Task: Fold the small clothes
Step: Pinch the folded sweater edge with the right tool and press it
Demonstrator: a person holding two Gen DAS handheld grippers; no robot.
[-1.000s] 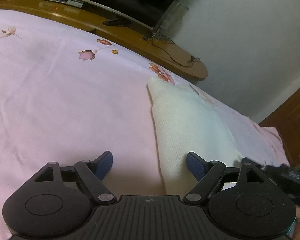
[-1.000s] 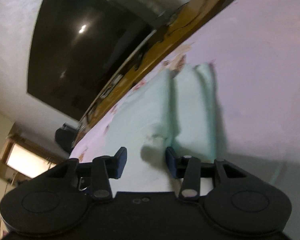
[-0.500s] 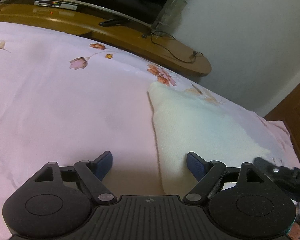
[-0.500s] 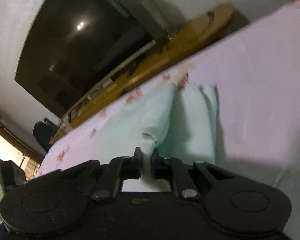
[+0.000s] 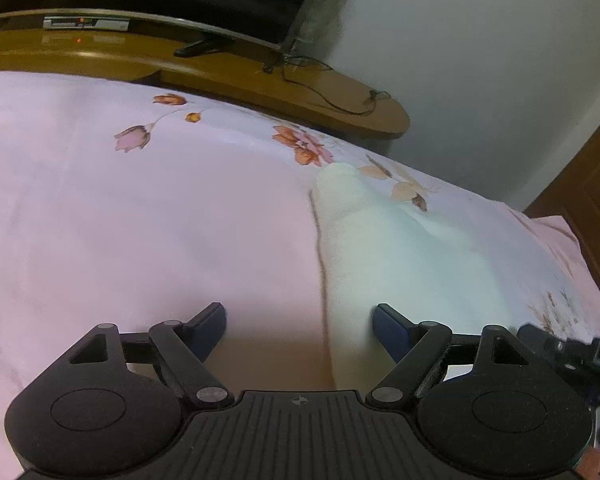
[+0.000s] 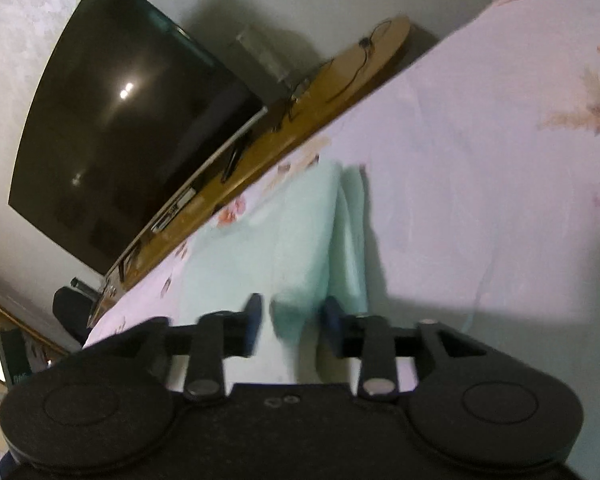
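So I've got the pale mint knitted garment [image 5: 400, 256] lying on the pink floral bedsheet [image 5: 140, 220], right of centre in the left wrist view and dead centre in the right one, one side already doubled over itself. My left gripper [image 5: 300, 320] has its fingers spread wide with nothing in them, straddling the garment's near left edge, and my right gripper [image 6: 290, 316] is partly open around a raised fold, not pinching it as far as I can tell. I reckon I'm mid-fold: next I need to close on that edge cleanly, both layers, and carry it across without dragging the sheet.
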